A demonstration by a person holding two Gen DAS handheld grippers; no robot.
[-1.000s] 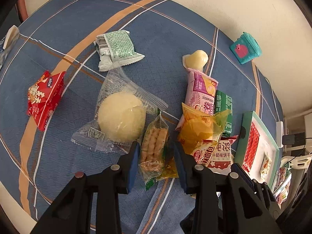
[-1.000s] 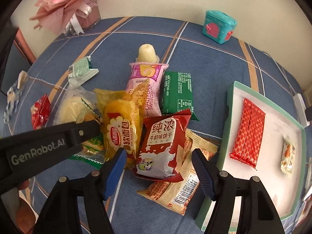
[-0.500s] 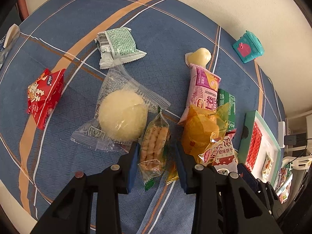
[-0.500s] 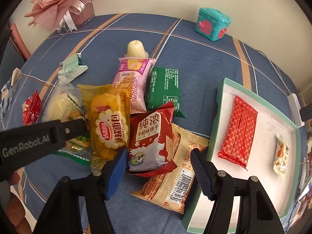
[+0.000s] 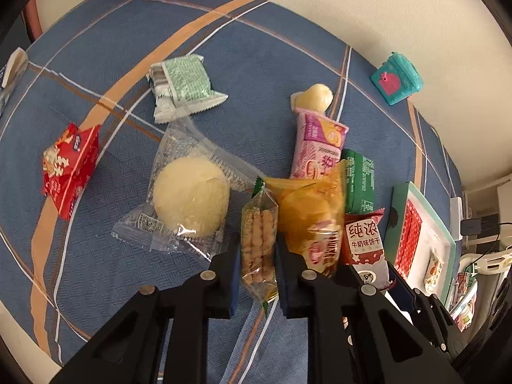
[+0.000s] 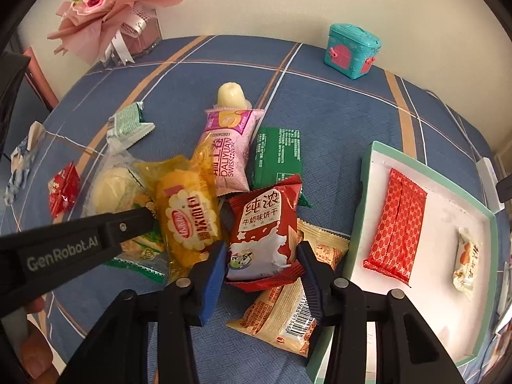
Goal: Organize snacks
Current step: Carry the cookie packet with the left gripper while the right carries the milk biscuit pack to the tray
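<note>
My left gripper (image 5: pixel 257 270) is shut on a clear packet of biscuit sticks (image 5: pixel 258 240), lifted slightly off the cloth. My right gripper (image 6: pixel 260 267) is open, its jaws on either side of a red milk-biscuit packet (image 6: pixel 264 224) that lies on a tan packet (image 6: pixel 288 304). A yellow cake packet (image 6: pixel 188 220), a pink Swiss-roll packet (image 6: pixel 228 156) and a green packet (image 6: pixel 276 156) lie close by. A white tray with a teal rim (image 6: pixel 480 211) at the right holds a red packet (image 6: pixel 398 227) and a small candy (image 6: pixel 465 260).
A round bun in clear wrap (image 5: pixel 188 200), a pale green packet (image 5: pixel 182 86) and a small red packet (image 5: pixel 68 166) lie to the left on the blue cloth. A teal toy box (image 6: pixel 352 49) and a pink bouquet (image 6: pixel 108 9) stand by the wall.
My left gripper has closed on the biscuit-stick packet and raised its end. My right gripper has moved forward, so its jaws now flank the red milk-biscuit packet.
</note>
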